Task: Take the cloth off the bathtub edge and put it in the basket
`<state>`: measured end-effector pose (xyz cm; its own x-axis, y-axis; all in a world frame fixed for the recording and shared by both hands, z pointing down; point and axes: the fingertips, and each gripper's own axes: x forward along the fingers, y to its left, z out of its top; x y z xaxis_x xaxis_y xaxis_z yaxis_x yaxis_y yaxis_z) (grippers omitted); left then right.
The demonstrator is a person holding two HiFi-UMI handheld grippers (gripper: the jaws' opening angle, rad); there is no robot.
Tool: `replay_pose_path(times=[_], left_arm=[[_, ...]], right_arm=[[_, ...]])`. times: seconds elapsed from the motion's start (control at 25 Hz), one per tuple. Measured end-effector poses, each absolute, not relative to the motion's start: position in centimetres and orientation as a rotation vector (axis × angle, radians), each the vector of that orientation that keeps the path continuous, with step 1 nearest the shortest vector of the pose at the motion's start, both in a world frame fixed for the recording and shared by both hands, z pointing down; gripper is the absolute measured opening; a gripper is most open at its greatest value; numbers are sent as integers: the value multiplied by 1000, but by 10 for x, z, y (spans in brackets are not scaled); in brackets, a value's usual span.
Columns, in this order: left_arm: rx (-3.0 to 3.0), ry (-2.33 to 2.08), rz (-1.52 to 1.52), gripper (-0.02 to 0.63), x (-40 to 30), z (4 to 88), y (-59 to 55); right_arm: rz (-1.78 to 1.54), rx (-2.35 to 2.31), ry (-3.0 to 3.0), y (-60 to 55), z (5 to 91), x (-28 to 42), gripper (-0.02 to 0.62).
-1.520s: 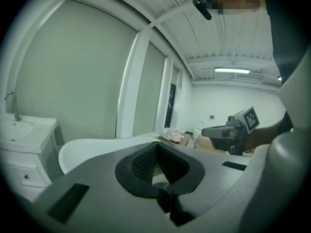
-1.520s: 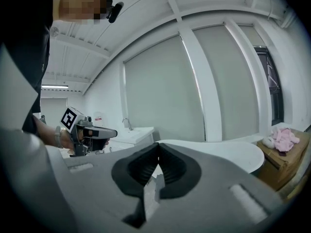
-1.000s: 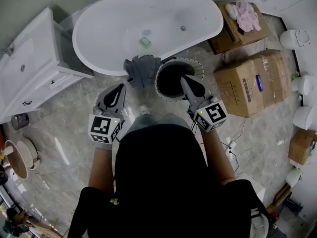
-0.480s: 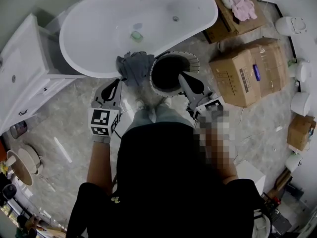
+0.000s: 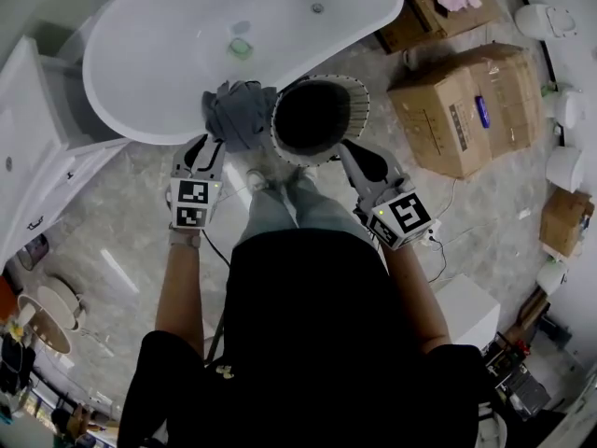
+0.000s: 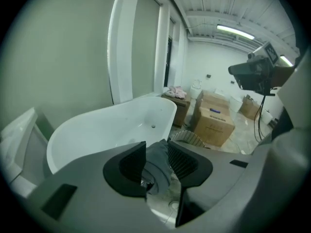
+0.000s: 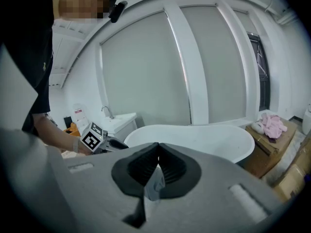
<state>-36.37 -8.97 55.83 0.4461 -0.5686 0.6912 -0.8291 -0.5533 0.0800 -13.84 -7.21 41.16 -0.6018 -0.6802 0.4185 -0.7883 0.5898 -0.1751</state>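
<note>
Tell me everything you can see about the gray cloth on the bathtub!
The cloth is dark gray, soft-looking and crumpled into a bunch. It hangs over the white bathtub's near edge, right beside the round basket. The left gripper is opening, its fingers on either side of a hanging fold, not squeezing it.

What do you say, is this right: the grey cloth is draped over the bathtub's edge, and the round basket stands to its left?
No: the basket stands to the right of the grey cloth, not the left, as the head view shows. The cloth is draped over the edge of the bathtub.
</note>
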Motion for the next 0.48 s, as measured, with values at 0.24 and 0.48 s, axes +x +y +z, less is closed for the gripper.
replay_pose_path(times=[0.24,0.48], left_arm=[[2311,-1037,1098,223,-359,655,-99],[2260,-960,1273,295,-357,730,-111]], right_arm=[[565,1241,-2430,-61,444,-121,-3],[612,1297,-2357,-53,466,-99,-3]])
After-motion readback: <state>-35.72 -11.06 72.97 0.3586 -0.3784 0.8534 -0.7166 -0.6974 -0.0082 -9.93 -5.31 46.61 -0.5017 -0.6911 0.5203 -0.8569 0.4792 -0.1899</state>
